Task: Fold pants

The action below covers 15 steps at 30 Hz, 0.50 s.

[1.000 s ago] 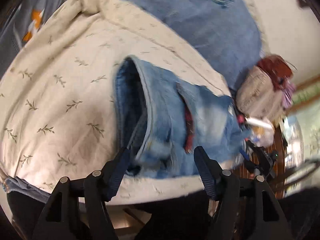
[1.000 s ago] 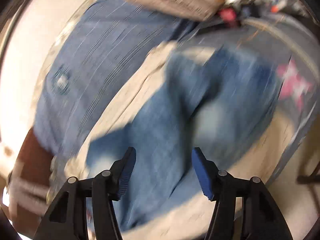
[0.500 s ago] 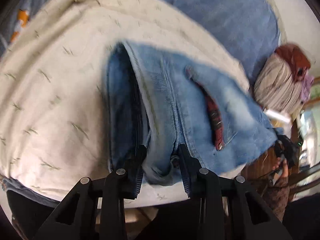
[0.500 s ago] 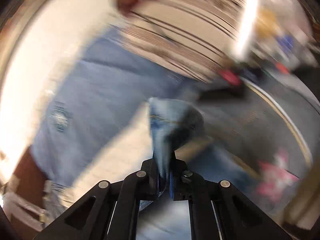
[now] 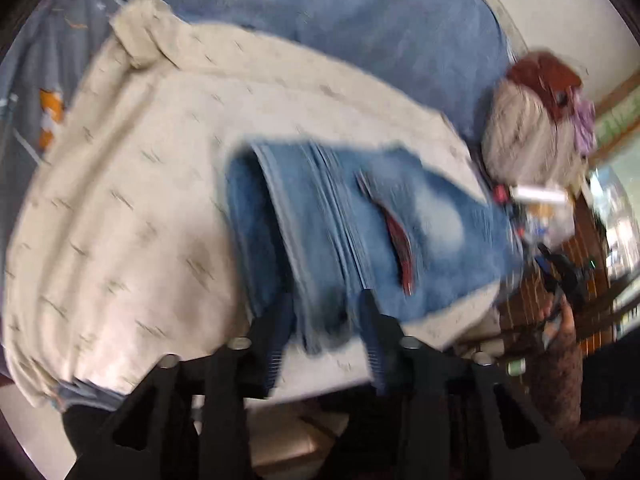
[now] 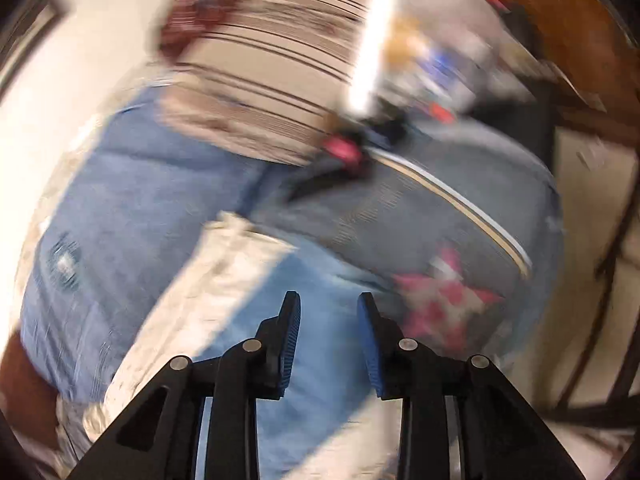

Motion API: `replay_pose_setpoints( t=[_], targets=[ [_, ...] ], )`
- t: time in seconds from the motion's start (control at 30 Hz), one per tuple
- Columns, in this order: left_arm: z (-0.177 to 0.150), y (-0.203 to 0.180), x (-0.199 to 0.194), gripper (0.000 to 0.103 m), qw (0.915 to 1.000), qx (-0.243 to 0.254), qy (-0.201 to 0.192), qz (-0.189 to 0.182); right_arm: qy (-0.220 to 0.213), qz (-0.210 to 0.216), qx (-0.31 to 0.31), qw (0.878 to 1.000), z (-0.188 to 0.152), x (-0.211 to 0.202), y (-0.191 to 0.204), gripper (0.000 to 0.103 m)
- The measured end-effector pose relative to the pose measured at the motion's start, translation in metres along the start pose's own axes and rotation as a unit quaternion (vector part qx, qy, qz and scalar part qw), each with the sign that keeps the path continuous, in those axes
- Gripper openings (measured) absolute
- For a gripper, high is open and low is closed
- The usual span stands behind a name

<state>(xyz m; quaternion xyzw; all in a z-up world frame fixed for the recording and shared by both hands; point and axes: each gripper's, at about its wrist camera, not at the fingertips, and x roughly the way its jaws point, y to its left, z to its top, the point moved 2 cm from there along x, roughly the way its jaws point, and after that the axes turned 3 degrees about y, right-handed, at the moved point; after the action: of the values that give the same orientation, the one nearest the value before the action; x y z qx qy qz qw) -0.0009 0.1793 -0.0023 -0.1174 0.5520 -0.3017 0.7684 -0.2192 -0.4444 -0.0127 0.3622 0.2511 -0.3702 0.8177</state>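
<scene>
We find the left claw with its jaws parted, a bunched edge of the jeans lying in the gap between them. Whether either finger presses the denim we cannot tell; the frame is smeared by motion. The jeans lie ahead of this claw, folded into a compact block on a cream blanket printed with small leaf sprigs. A red-lined pocket slit shows on the denim, ahead and right of the claw. Beyond the blanket, further ahead, sits a blue blanket; to the far left is a grey cover with an orange figure. Ahead and to the right rests a striped bundle topped with a dark red item.

We find the right claw released, its blue-padded fingers apart and gripping nothing. The jeans lie directly below and ahead of it, the view heavily blurred. The cream blanket runs to its left, the blue blanket further left. The grey cover, bearing a pink star, lies ahead and right. The striped bundle sits far ahead.
</scene>
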Motion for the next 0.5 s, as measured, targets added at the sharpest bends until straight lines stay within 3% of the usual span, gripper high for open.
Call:
replay_pose_setpoints(
  t=[0.03, 0.13, 0.23, 0.37, 0.5],
  targets=[
    [-0.002, 0.01, -0.005, 0.053, 0.9999, -0.011, -0.005, 0.002, 0.002, 0.016, -0.029, 0.999, -0.001, 0.0, 0.021, 0.047],
    [0.015, 0.031, 0.001, 0.055, 0.9976, -0.068, 0.002, -0.006, 0.061, 0.096, -0.118, 0.986, -0.017, 0.023, 0.099, 0.062],
    [0.031, 0.038, 0.03, 0.055, 0.993, -0.113, 0.022, -0.023, 0.157, 0.158, -0.201, 0.954, -0.048, 0.066, 0.183, 0.062],
    [0.04, 0.047, 0.055, 0.055, 0.9864, -0.154, 0.047, -0.035, 0.244, 0.167, -0.293, 0.909, -0.092, 0.131, 0.277, 0.061],
    [0.044, 0.048, 0.068, 0.055, 0.9835, -0.166, 0.056, -0.044, 0.282, 0.114, -0.401, 0.864, -0.138, 0.175, 0.323, 0.06]
  ],
)
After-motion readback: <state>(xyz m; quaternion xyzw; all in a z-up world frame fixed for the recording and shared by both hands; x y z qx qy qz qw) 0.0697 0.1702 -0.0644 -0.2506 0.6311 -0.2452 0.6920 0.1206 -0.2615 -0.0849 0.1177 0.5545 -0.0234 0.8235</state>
